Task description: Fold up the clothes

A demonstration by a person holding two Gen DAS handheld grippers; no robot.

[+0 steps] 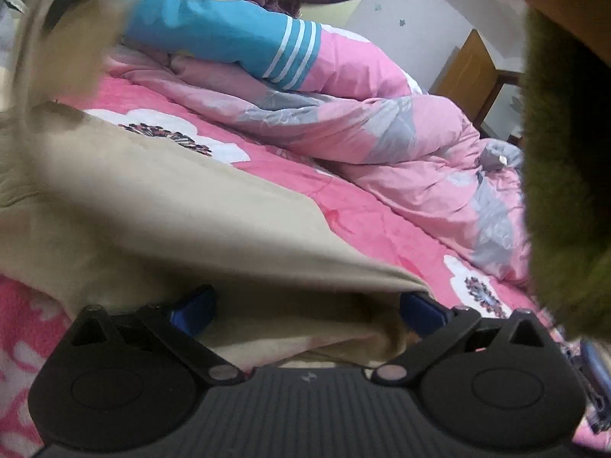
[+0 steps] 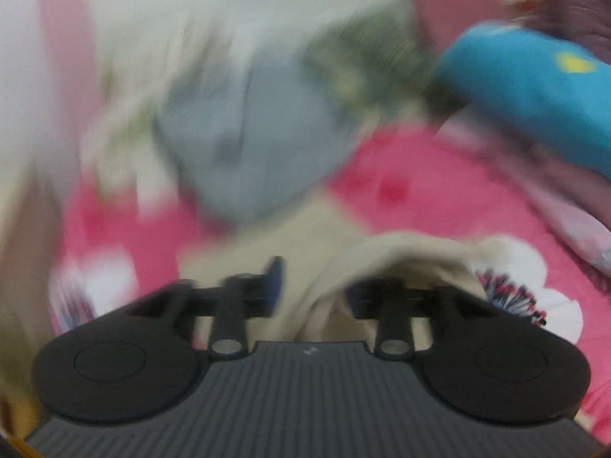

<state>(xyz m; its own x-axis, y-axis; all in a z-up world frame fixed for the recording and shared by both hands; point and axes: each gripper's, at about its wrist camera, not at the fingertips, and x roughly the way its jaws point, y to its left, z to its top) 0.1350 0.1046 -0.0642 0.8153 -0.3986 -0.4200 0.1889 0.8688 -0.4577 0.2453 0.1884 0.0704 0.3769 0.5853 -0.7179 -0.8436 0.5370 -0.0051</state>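
Note:
A beige garment (image 1: 172,206) lies spread over the pink flowered bedsheet (image 1: 343,198). In the left wrist view its near fold drapes over my left gripper (image 1: 307,305), whose jaws stand wide apart; the blue pads (image 1: 194,309) peek out from under the cloth. The right wrist view is badly blurred. My right gripper (image 2: 317,290) has its fingers apart, with a bunched edge of the beige garment (image 2: 401,252) hanging between them, and the pads do not seem to press on it.
A rumpled pink and grey quilt (image 1: 382,133) is heaped at the back of the bed, with a blue, white-striped piece (image 1: 229,34) on it. An olive fuzzy fabric (image 1: 561,152) hangs close at the right. Wooden furniture (image 1: 469,72) stands behind. A grey cloth (image 2: 248,141) lies ahead.

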